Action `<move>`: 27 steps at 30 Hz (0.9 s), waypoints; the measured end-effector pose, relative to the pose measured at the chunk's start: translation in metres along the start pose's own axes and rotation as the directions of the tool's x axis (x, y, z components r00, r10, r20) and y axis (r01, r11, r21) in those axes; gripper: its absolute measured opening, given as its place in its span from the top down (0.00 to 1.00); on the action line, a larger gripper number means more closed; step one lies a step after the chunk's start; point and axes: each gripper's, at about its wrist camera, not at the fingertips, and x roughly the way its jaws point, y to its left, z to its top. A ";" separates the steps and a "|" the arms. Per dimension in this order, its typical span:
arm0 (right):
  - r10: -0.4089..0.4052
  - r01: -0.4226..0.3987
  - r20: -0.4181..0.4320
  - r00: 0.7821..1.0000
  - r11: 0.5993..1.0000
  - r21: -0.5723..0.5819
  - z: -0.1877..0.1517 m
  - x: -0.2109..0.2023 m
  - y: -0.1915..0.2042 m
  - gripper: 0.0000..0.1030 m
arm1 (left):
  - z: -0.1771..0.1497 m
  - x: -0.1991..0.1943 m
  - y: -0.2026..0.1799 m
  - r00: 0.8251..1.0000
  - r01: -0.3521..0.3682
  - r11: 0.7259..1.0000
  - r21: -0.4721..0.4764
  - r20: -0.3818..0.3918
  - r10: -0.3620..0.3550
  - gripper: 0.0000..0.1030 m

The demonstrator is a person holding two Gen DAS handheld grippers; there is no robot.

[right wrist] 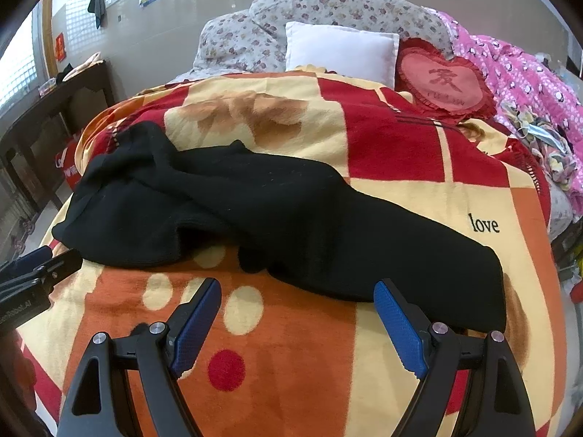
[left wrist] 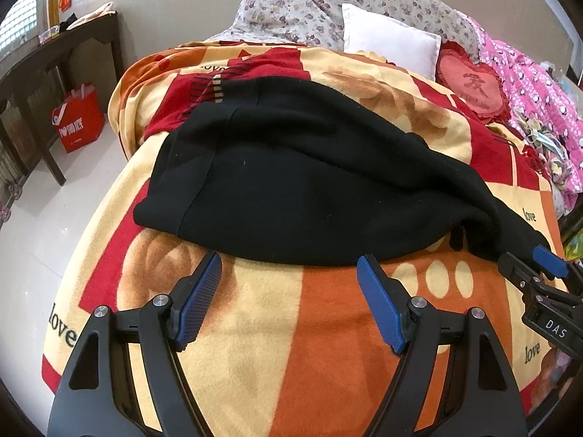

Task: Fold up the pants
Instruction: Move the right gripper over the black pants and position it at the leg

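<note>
Black pants [left wrist: 291, 182] lie folded lengthwise across the patterned blanket [left wrist: 291, 327] on the bed, the wide end to the left and the leg end to the right. My left gripper [left wrist: 289, 266] is open, its blue pads just short of the near edge of the pants. My right gripper [right wrist: 297, 291] is open too, just before the leg end of the pants [right wrist: 291, 211]. In the left wrist view the right gripper shows at the right edge, by the leg end. In the right wrist view the left gripper shows at the left edge.
A white pillow [right wrist: 339, 51], a red heart cushion [right wrist: 444, 80], a floral quilt [right wrist: 328, 7] and a pink quilt [right wrist: 528, 73] lie at the bed's head and right side. A dark table [left wrist: 54, 58] and a red bag [left wrist: 78, 116] stand on the floor to the left.
</note>
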 end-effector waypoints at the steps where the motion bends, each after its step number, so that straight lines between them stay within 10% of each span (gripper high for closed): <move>1: 0.001 -0.001 -0.001 1.000 1.000 0.000 0.000 0.001 0.000 0.17 | 0.000 0.001 0.000 1.000 0.000 1.000 -0.001 -0.002 0.000 0.25; 27: 0.080 -0.079 0.032 0.996 0.997 -0.026 0.013 -0.006 0.016 0.17 | 0.001 0.014 0.012 0.999 -0.039 0.999 -0.028 -0.031 0.038 0.25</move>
